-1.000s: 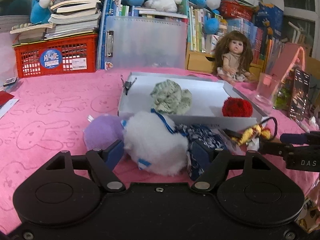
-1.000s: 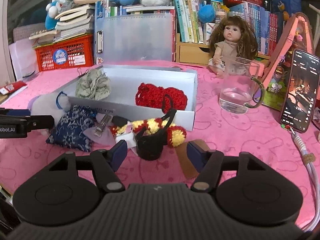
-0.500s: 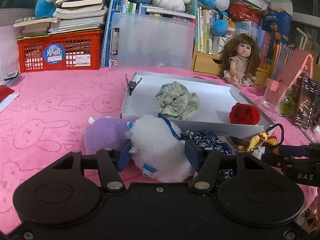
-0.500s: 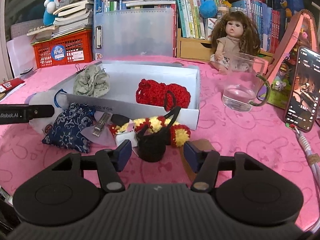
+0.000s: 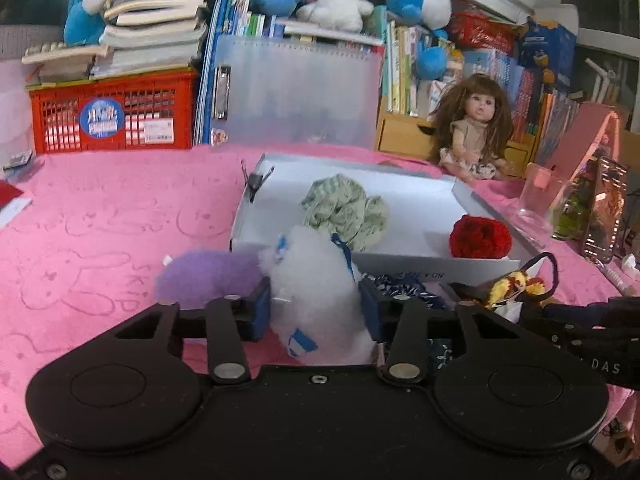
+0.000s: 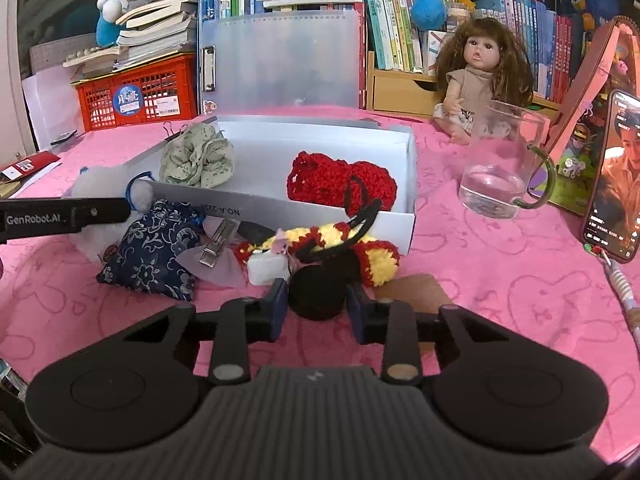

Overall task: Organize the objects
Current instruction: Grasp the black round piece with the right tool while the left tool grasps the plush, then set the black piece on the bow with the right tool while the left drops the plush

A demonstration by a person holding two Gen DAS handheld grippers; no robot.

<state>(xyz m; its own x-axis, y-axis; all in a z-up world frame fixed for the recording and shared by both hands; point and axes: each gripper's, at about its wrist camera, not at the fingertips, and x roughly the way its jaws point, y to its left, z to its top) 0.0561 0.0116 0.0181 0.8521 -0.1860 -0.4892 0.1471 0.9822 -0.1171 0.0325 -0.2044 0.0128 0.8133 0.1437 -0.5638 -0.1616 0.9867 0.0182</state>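
Note:
A white fluffy toy point(image 5: 320, 280) with a blue cord lies on the pink cloth just in front of the white box point(image 5: 416, 196). My left gripper point(image 5: 316, 304) is closing on it, and both pads press into its fur. Against its left side rests a purple plush point(image 5: 208, 276). In the right wrist view a black crocheted piece point(image 6: 316, 292) tied to a red-and-yellow crocheted band point(image 6: 376, 260) sits between the pads of my right gripper point(image 6: 317, 302). Those jaws are closing too, and the pads touch it. Inside the box lie a green scrunchie point(image 6: 198, 158) and a red crocheted item point(image 6: 340, 180).
A blue floral pouch point(image 6: 156, 248), a metal hair clip point(image 6: 216, 246) and a small white block point(image 6: 266, 270) lie before the box. A glass mug point(image 6: 500, 168), a lit phone point(image 6: 612, 176) and a doll point(image 6: 480, 76) stand at the right. A red basket point(image 6: 140, 96) and books line the back.
Both pairs of jaws have narrowed. The left pads have closed onto the white fluffy toy and squeezed it narrower and taller. The right pads have come in against the black crocheted piece.

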